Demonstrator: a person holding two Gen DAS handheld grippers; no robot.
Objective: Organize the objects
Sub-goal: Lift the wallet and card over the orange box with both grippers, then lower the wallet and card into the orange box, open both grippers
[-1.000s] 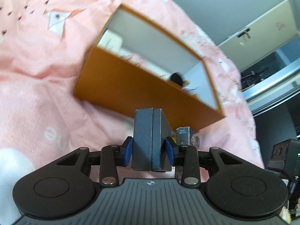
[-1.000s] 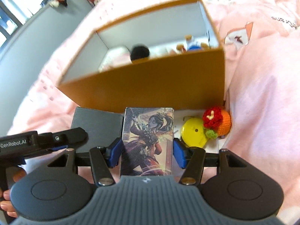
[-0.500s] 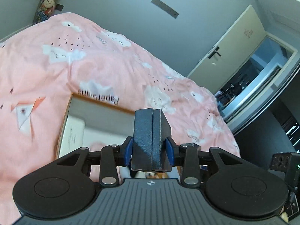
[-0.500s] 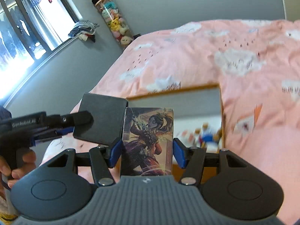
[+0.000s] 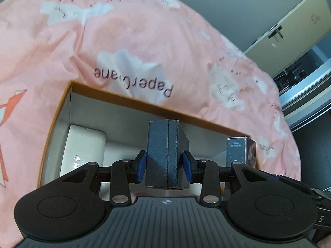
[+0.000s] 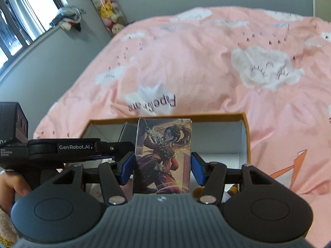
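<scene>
Two small boxes are hanging over an open orange carton [image 5: 132, 101] on a pink bedspread [image 5: 144, 31], each pinched in a hand-held gripper. The left gripper [image 5: 164, 166] is clamping a dark blue box [image 5: 163, 155] upright between its blue pads, above the carton's white interior. The right gripper [image 6: 162, 168] is pinching an illustrated card box [image 6: 163, 155] by its long sides, its printed face turned to the camera, above the carton's near half.

A second ago both grippers were lower and nearer, facing the carton's orange outer wall, with a yellow disc and a crocheted toy lying outside it; now both views are looking over the rim and down into the carton. Half a second ago the views were tilted higher, taking in more of the wall and door [image 5: 289, 26]; since then they have dipped back toward the carton. Both grips are unchanged throughout.

Inside the carton, a white packet [image 5: 82, 148] is lying against the left wall. In the left view, the card box is showing at right as a silvery edge [image 5: 238, 150]. In the right view, the left gripper's body [image 6: 62, 146] is reaching in from the left, a hand [image 6: 12, 184] wrapped around its handle.
</scene>
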